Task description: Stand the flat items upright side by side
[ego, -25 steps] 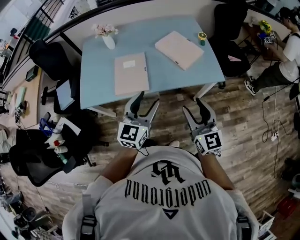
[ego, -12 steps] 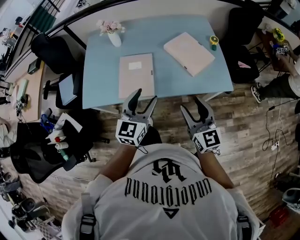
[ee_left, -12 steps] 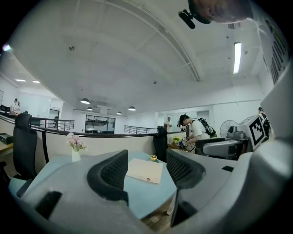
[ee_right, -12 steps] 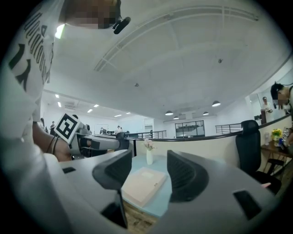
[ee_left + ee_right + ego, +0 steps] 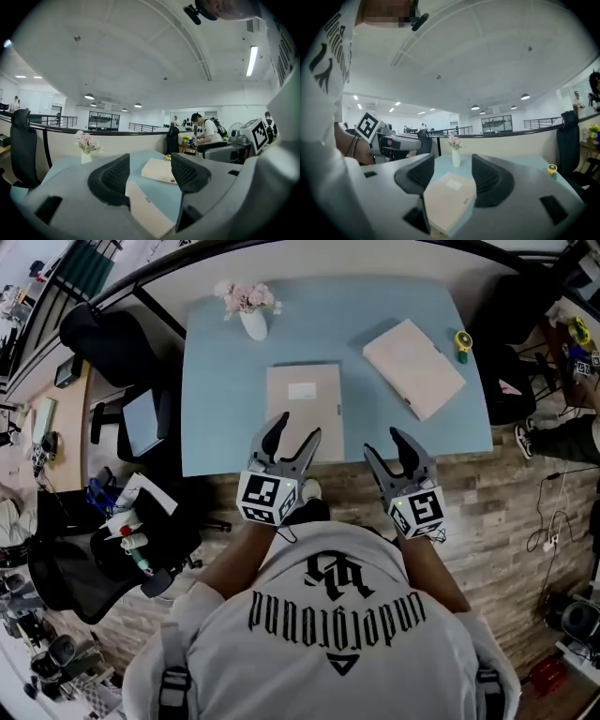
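Both pairs of jaws stand apart, nothing between the pads. The left gripper (image 5: 296,427) now reaches over the near edge of the desk (image 5: 225,381), tips above the near notebook (image 5: 323,401). The right gripper (image 5: 384,442) is at that edge just beside it. A second ago both hung over the floor, short of the desk. The far notebook (image 5: 413,367) lies skewed toward the right edge. Both are still flat, so this is approach only and a first pickup looks likely next.
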`<state>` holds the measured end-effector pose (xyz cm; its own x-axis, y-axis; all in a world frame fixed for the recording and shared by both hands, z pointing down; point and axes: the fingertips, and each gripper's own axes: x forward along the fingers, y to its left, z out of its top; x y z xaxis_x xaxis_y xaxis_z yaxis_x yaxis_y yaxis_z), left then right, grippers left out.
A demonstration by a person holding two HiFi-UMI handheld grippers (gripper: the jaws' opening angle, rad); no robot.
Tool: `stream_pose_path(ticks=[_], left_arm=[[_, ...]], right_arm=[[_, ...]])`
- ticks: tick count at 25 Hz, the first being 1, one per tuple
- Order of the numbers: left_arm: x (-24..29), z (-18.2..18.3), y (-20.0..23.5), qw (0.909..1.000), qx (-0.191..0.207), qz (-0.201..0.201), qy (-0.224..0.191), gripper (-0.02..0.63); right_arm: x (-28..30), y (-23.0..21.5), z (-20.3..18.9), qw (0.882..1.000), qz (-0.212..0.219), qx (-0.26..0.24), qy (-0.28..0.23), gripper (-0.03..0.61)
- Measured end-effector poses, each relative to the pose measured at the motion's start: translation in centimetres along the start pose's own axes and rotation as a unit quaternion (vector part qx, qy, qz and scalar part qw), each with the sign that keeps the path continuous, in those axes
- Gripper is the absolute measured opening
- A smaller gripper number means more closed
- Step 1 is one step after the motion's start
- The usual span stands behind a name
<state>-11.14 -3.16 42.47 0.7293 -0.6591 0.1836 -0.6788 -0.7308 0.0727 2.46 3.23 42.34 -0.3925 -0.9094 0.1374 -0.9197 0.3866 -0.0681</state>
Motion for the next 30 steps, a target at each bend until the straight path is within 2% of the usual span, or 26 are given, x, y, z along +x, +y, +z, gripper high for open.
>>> stream_pose_path(ticks=[4, 8, 16, 20, 25, 30], left_arm=[[0.9, -1.7, 5.3, 0.9994, -0.021, 0.001, 0.029, 0.284], [2.0, -3.8, 9.5, 0.9974, -0.04, 0.0, 0.061, 0.299], [4.0, -10.6, 12.7, 0.986, -0.083, -0.015, 0.143, 0.342], [5.6, -15.0, 14.4, 0.9734, -0.109, -0.016, 0.201, 0.359], [7.0, -20.4, 16.6, 0.9547, -0.139, 0.003, 0.263, 0.368], [7.8, -25.9, 18.3, 0.9279, -0.18, 0.014, 0.326, 0.386]], right_arm=[[5.3, 0.5, -0.6, 1.0, 0.005, 0.002, 0.024, 0.263], [9.5, 0.5, -3.2, 0.997, 0.017, 0.031, 0.075, 0.272], [14.5, -0.8, -10.1, 0.981, 0.032, 0.076, 0.175, 0.295], [16.5, -2.3, -13.9, 0.97, 0.035, 0.098, 0.219, 0.301], [18.5, -3.6, -19.5, 0.948, 0.047, 0.122, 0.289, 0.308], [19.9, -3.6, -24.2, 0.921, 0.068, 0.17, 0.345, 0.327]])
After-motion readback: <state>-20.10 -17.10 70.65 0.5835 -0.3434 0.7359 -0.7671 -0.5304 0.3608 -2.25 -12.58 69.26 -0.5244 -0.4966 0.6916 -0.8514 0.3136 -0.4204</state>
